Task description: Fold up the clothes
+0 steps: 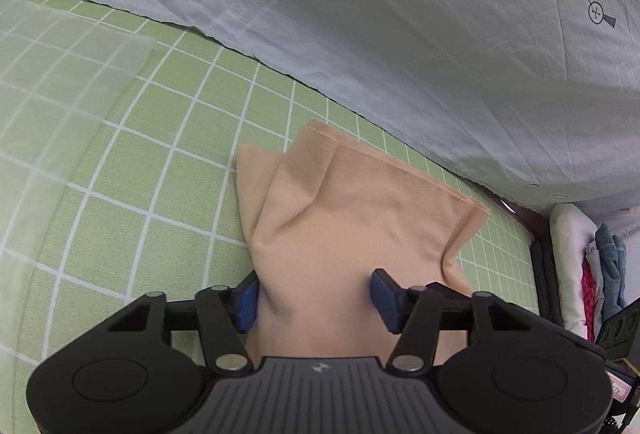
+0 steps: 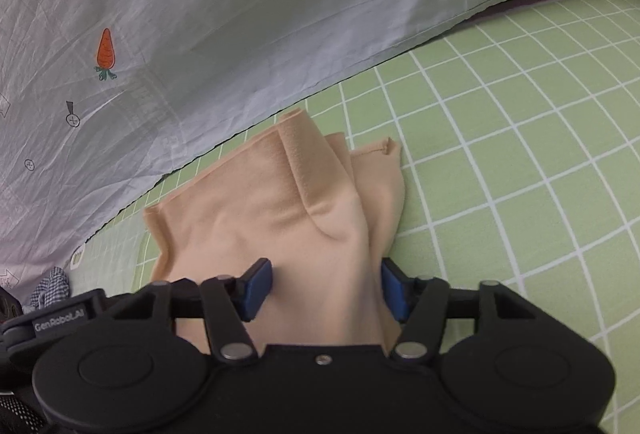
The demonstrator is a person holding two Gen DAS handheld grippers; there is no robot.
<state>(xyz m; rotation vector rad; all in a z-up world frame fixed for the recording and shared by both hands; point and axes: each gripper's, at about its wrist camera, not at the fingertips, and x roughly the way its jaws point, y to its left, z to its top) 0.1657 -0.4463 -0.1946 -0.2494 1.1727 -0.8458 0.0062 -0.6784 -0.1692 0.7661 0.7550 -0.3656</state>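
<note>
A peach garment [image 1: 352, 218] lies loosely folded on the green grid mat [image 1: 160, 170], with a hemmed edge pointing away from me. My left gripper [image 1: 316, 304] is open; its blue pads [image 1: 248, 304] straddle the garment's near end without pinching it. In the right wrist view the same peach garment [image 2: 280, 202] rests on the mat [image 2: 500, 154], its layers bunched toward the right. My right gripper [image 2: 326, 290] is also open, and its blue pads [image 2: 256, 288] stand wide on either side of the cloth. The part of the garment below each gripper body is hidden.
A wrinkled pale grey sheet [image 1: 400, 34] with small prints, among them an orange carrot [image 2: 106, 50], overlaps the mat's far edge. A translucent film [image 1: 60, 74] covers the mat at left. Stacked clothes [image 1: 600, 266] sit at right, and a checkered cloth [image 2: 52, 286] at the left.
</note>
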